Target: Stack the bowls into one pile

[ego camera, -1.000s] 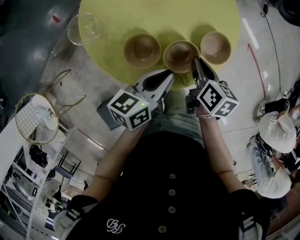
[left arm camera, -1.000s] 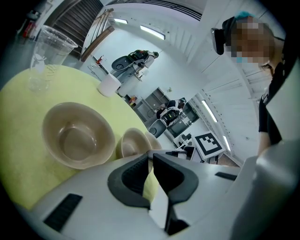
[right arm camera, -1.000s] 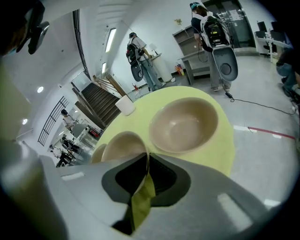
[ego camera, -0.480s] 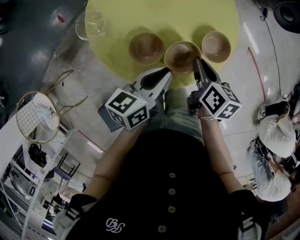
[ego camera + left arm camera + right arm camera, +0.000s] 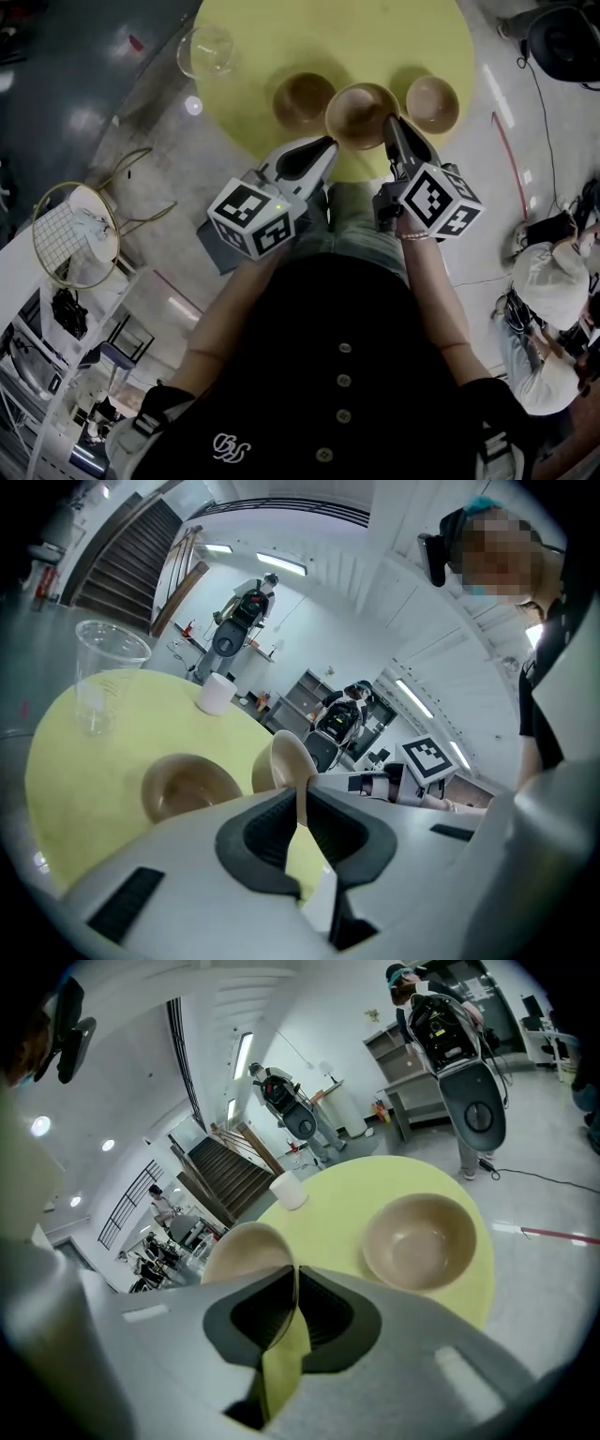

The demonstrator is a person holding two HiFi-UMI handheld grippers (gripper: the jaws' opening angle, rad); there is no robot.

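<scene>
Worktop: we look down on a round yellow worktop [image 5: 328, 37] with three tan bowls in a row near its front edge.
Middle bowl: the middle bowl [image 5: 361, 114] sits between our two grippers, held by opposite sides of its rim. In the head view it looks bigger than its neighbours; we cannot tell whether its base touches the worktop.
Left gripper: our left gripper [image 5: 328, 143] reaches the middle bowl's left side. In the left gripper view its jaws are nearly together, the dark pads pinching the thin wall of the bowl, one inside and one outside.
Right gripper: our right gripper [image 5: 389, 124] meets the same bowl on its right side. Its jaws are also drawn in tight, clamped on the rim.
Left bowl: the left bowl [image 5: 303, 100] stands upright on the worktop, just beside the held one.
Right bowl: the right bowl [image 5: 432, 103] stands upright and empty on the worktop, a little apart from the right gripper.
Clear plastic cup: a clear plastic cup [image 5: 208, 52] stands at the worktop's left edge, well apart from the bowls.
White cup: a small white cup [image 5: 288, 1190] stands on the far side of the worktop.
Floor: a wire stool [image 5: 66, 234] stands to our left.
</scene>
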